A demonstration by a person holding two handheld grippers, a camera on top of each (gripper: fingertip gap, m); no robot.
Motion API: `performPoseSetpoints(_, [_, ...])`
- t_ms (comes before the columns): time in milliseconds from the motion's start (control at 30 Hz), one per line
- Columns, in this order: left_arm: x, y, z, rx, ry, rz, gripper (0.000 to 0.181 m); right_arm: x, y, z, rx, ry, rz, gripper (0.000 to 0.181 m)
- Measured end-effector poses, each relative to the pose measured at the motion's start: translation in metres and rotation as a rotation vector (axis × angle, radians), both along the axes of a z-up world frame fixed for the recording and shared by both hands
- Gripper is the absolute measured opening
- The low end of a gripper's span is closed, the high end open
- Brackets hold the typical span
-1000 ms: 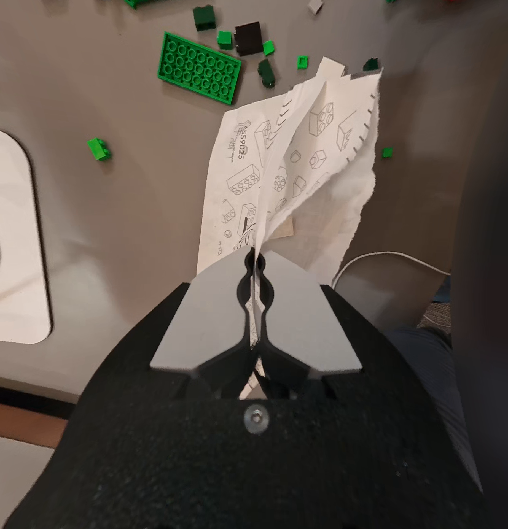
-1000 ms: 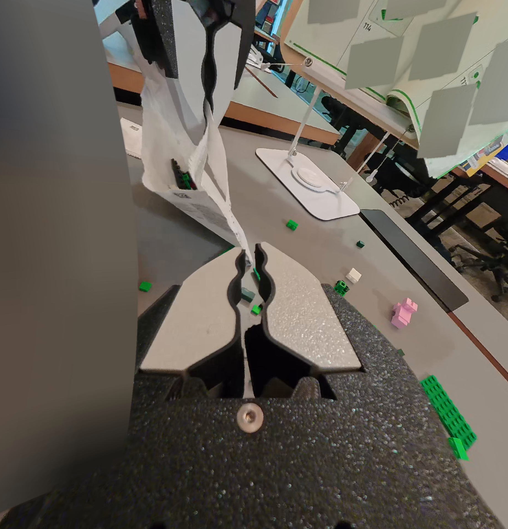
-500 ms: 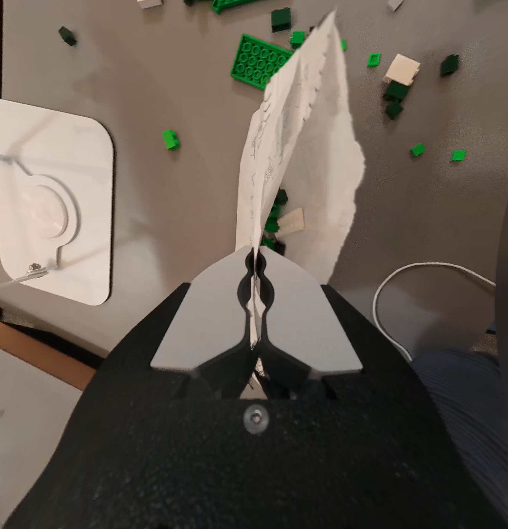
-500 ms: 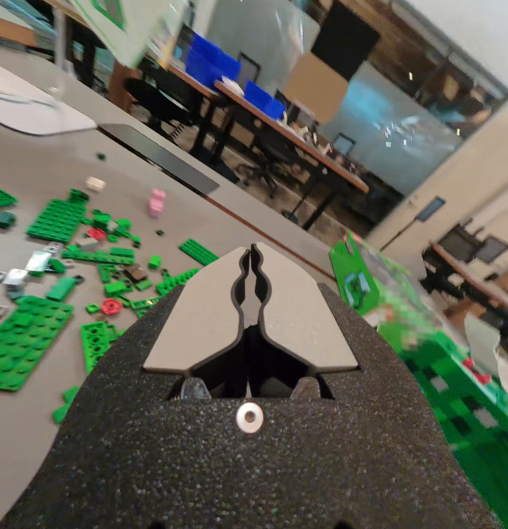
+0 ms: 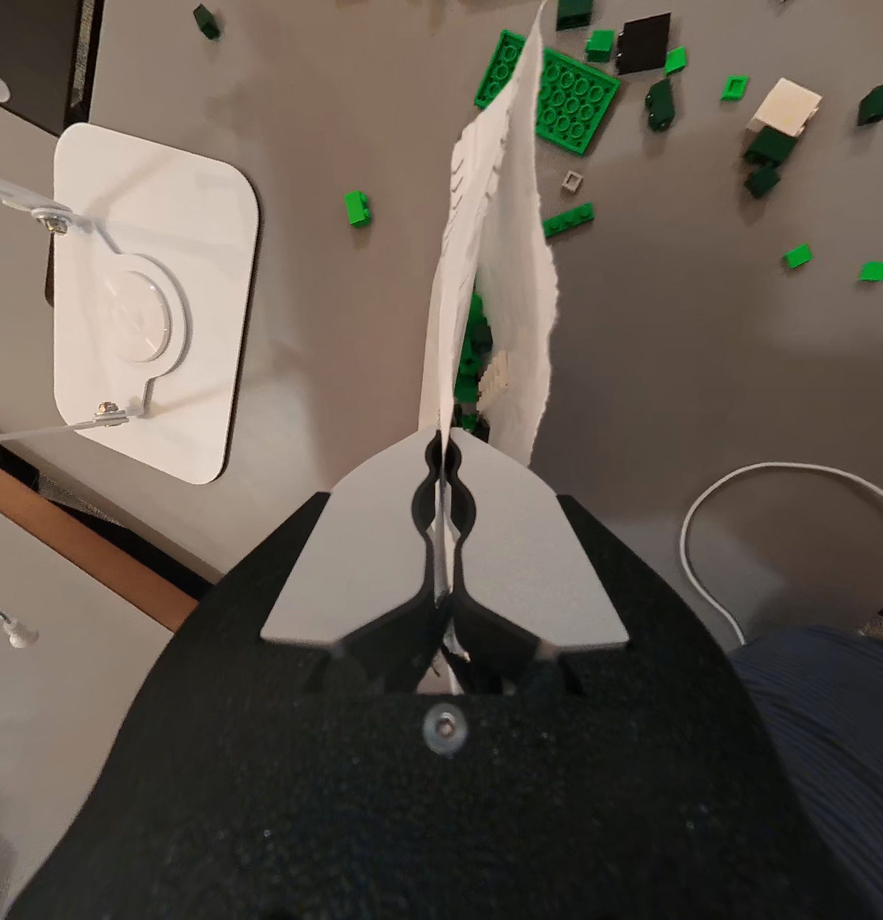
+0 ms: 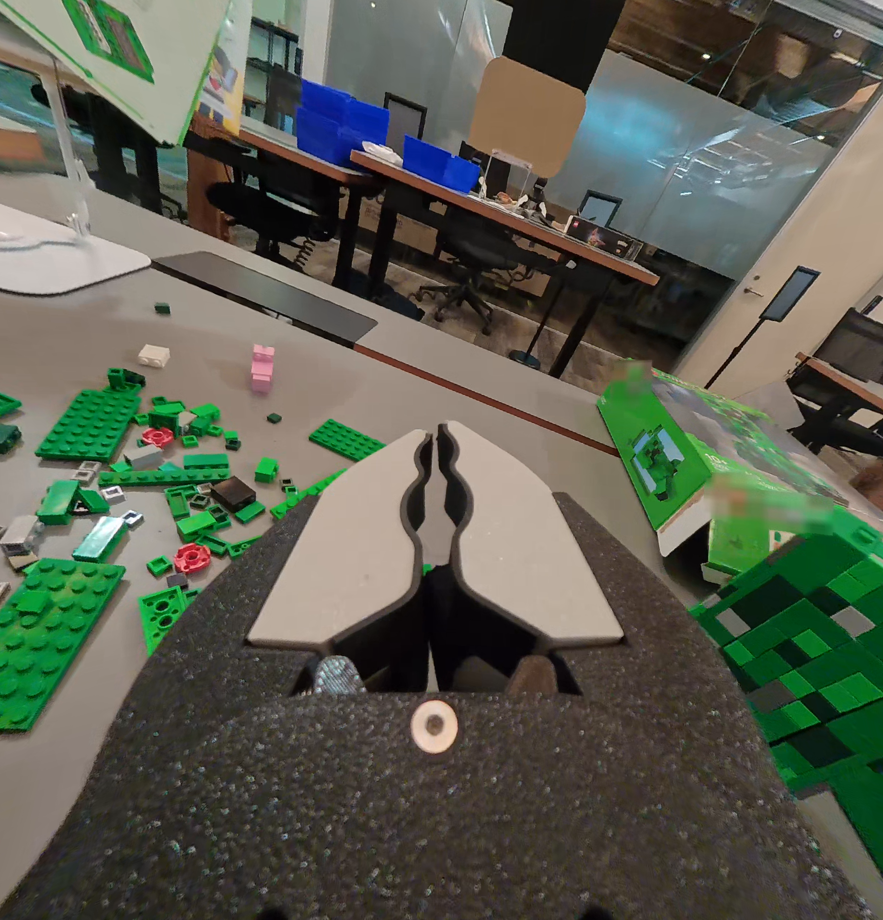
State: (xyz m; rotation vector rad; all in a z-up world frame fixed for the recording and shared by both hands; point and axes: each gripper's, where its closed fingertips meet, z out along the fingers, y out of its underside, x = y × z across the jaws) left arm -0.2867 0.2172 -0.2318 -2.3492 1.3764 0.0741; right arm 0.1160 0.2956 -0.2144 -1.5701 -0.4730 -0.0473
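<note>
While spreading under both views, the wide grey table (image 5: 330,99) is carrying a white flat stand base (image 5: 150,298) at the left and a green printed cardboard box (image 6: 678,448) at the right. The left gripper (image 5: 444,438) is pointing down at it, jaws pinched together on a torn white paper bag (image 5: 514,279); the bag's long axis is running straight away from the jaws, with small green bricks (image 5: 471,343) lying in its open side. The right gripper (image 6: 435,434) is hovering well apart over scattered green plates (image 6: 91,423), jaws nearly together with a thin slit, gripping nothing.
</note>
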Motion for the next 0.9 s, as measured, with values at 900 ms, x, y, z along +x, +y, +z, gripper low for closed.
performPoseSetpoints(900, [0.000,-0.004,-0.002,-0.059,-0.074,-0.019,0.000,-0.036,-0.004,-0.006,-0.004,-0.015,0.103,0.008])
